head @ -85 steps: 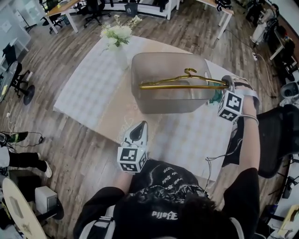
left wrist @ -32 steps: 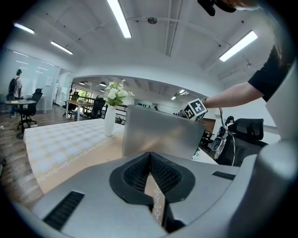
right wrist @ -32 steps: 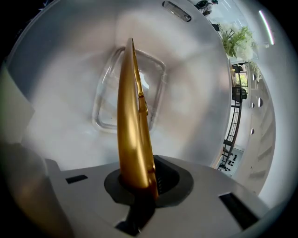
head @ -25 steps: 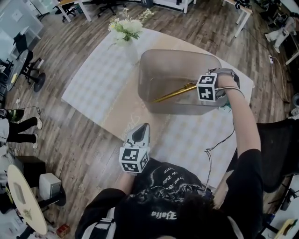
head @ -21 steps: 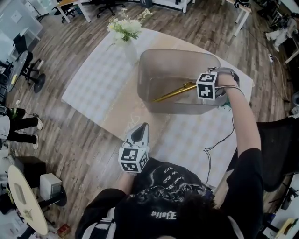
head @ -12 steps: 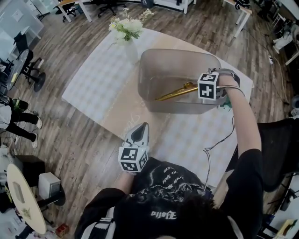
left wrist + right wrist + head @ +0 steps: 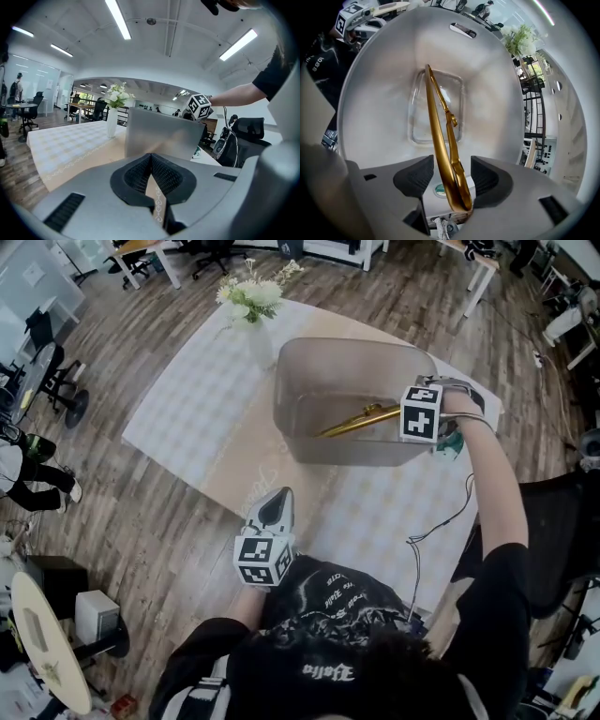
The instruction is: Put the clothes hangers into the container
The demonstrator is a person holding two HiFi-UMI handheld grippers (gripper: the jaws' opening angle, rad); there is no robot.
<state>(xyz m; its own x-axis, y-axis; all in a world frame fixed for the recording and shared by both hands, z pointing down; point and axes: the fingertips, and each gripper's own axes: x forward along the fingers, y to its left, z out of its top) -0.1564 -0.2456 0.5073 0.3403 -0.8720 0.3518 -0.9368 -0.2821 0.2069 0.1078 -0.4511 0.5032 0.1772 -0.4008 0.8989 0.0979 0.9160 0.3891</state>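
A gold clothes hanger [image 7: 356, 421] leans inside the translucent grey container [image 7: 281, 409] on the table, with its near end up at the right rim. My right gripper [image 7: 417, 418] hangs over that rim. In the right gripper view its jaws are opening: the hanger [image 7: 438, 122] runs between the pads of the right gripper [image 7: 452, 176] with a gap on each side, and it reaches down to the container's floor [image 7: 375, 93]. My left gripper [image 7: 278, 498] is shut on nothing, near the table's front edge, with its pads together [image 7: 152, 173]. It faces the container [image 7: 164, 136].
A white vase of flowers [image 7: 246, 301] stands on the checked tablecloth [image 7: 187, 399] behind and left of the container. A small green and white object [image 7: 453, 442] lies by the right rim. A black office chair [image 7: 562, 521] stands right of the table.
The hanger, first held level over the container, now leans inside it. In the last second the right gripper drew slightly right, away from the hanger. The left gripper stayed put.
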